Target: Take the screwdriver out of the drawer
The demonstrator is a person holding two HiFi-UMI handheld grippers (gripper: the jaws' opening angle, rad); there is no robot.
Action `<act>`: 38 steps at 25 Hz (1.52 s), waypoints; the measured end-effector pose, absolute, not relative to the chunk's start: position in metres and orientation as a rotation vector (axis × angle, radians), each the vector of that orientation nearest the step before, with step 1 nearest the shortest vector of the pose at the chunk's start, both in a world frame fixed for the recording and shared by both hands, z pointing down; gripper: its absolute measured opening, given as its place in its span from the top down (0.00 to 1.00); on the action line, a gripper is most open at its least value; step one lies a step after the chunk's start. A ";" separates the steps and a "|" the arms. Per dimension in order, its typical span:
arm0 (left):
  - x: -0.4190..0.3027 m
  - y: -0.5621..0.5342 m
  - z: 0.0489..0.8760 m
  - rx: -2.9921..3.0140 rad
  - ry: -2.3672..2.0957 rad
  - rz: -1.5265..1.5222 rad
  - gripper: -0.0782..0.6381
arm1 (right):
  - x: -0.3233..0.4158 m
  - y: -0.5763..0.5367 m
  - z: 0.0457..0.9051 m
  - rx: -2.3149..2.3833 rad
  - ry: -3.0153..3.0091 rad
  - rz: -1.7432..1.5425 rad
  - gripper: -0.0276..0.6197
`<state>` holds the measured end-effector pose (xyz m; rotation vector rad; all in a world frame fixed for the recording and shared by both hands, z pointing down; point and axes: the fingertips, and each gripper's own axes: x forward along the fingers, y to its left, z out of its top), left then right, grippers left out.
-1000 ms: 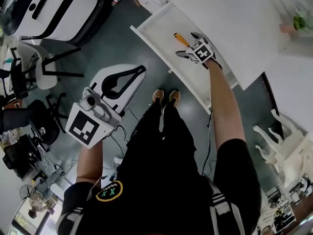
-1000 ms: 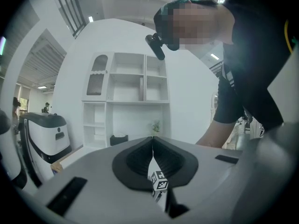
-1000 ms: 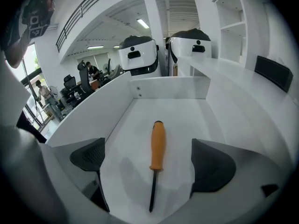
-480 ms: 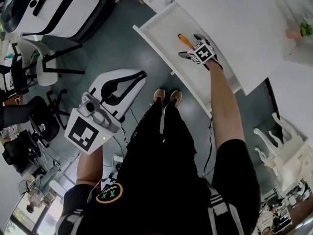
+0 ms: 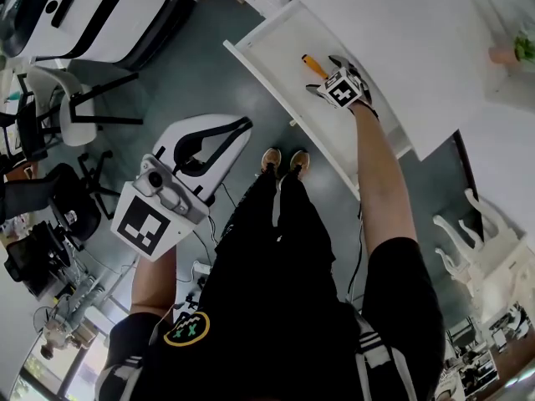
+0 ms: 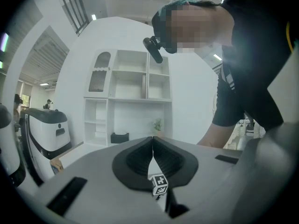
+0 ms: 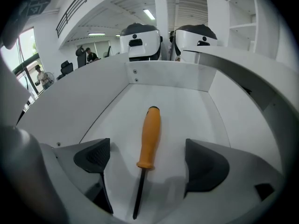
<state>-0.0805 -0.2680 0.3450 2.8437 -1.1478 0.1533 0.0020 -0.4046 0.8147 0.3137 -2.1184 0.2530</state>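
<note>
The right tongs (image 7: 148, 158) point steeply down into the open white drawer (image 7: 168, 76). Their jaws stand wide apart and have just been closing a little. The screwdriver (image 7: 149, 136) lies flat on the drawer floor in the gap between the dark pads (image 7: 96, 155). Neither pad touches it, so these tongs hold nothing. Its orange handle points away from the tongs toward the drawer's far wall, and its thin dark shaft runs back toward the camera. In the head view the right tongs (image 5: 321, 73) hang over the pulled-out drawer (image 5: 276, 44), the screwdriver (image 5: 311, 63) just beyond their tips. The left tongs (image 6: 152, 141) are held about level, well away from the drawer, with their jaws pressed together and nothing between them. In the head view the left tongs (image 5: 238, 125) sit above the dark floor (image 5: 192, 82). The only print that shows is the black-and-white square marker pattern on each cube, on the right (image 5: 340, 88) and on the left (image 5: 142, 224).
</note>
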 end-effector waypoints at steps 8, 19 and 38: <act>-0.078 -0.283 0.350 2.856 -1.153 0.139 0.86 | 0.001 -0.401 0.811 0.309 -2.126 0.228 0.24; -0.063 -0.300 0.349 2.876 -1.147 0.111 0.86 | 0.000 -0.398 0.808 0.299 -2.145 0.220 0.40; -0.054 -0.297 0.345 2.890 -1.138 0.109 0.86 | -0.005 -0.391 0.802 0.354 -2.169 0.256 0.80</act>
